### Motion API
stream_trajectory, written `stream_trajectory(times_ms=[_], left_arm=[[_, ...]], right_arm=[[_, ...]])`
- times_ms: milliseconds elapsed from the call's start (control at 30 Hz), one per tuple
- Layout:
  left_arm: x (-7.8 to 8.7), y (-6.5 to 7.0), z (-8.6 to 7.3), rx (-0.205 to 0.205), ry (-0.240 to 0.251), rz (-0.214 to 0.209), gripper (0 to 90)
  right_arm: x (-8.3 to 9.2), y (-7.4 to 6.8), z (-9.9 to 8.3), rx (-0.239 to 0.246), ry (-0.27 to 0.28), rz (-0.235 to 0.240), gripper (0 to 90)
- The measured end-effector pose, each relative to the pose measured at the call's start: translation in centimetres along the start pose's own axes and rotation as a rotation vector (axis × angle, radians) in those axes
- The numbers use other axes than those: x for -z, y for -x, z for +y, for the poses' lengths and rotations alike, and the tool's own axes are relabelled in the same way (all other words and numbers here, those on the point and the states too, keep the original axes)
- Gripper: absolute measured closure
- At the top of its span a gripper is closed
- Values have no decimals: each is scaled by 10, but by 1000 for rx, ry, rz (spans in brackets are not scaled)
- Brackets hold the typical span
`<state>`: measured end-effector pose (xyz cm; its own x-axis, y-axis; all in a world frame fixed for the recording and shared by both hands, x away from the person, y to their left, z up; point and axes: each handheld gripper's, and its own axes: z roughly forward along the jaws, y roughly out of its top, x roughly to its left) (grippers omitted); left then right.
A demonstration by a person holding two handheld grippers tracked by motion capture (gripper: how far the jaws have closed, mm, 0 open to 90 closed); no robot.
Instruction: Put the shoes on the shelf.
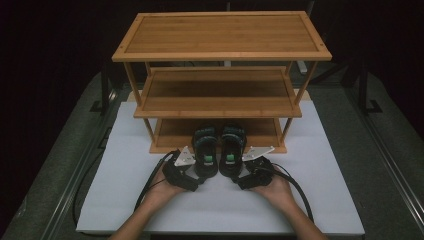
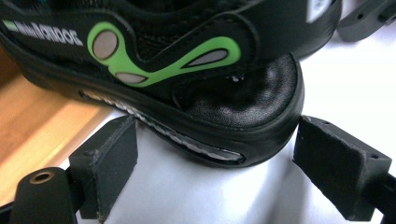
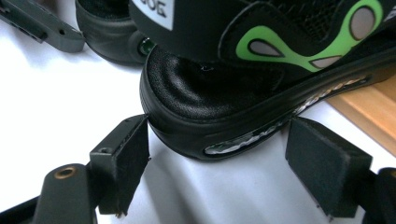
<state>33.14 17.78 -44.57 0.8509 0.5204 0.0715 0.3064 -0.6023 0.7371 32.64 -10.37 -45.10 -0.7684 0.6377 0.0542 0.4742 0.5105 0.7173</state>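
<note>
Two black shoes with green trim stand side by side, the left shoe (image 1: 205, 150) and the right shoe (image 1: 232, 150), toes on the rack's bottom shelf (image 1: 172, 134) and heels on the white board (image 1: 125, 190). My left gripper (image 1: 196, 179) is at the left shoe's heel. In the left gripper view the left gripper (image 2: 219, 144) straddles that heel (image 2: 243, 102), with a gap at both pads. My right gripper (image 1: 244, 180) is at the right shoe's heel. In the right gripper view the right gripper (image 3: 222, 142) is open around the heel (image 3: 196, 98); its left pad (image 3: 123, 158) nearly touches, its right pad stands apart.
A three-tier bamboo rack (image 1: 220, 37) stands at the far side of the board, its middle shelf (image 1: 217, 97) and top bare. Dark floor with metal rails (image 1: 75, 170) flanks the board. Cables trail from both grippers toward the person's hands.
</note>
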Motion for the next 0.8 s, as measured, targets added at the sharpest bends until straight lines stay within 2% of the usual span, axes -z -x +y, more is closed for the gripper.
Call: stream_trajectory(times_ms=[67,133,200,233,300,333,367,533,600,800], left_arm=[[3,-3,3,7,8,1,137],[5,-9,6,13,21,27,146],[7,-17,8,43,48,23,152],[7,-20,9,68,68,13,152],[6,-24,12,50,44,24,152],[4,-26,12,53,40,23,152],[2,-28,13,71,53,9,152],[-3,-34,20,59,45,10,152],[-6,-37,24,43,45,24,152],[-14,-45,30,52,43,43,155]], right_arm=[[4,1,1,-3,23,-3,248],[10,5,5,-6,64,11,275],[11,7,8,-5,83,-8,307],[11,9,9,-12,93,0,310],[9,13,12,-20,109,2,315],[7,13,14,-11,100,-15,322],[5,14,16,-12,88,-24,311],[-1,21,23,-11,96,-29,311],[-4,23,24,-13,100,-39,313],[-9,35,31,-31,106,-60,328]])
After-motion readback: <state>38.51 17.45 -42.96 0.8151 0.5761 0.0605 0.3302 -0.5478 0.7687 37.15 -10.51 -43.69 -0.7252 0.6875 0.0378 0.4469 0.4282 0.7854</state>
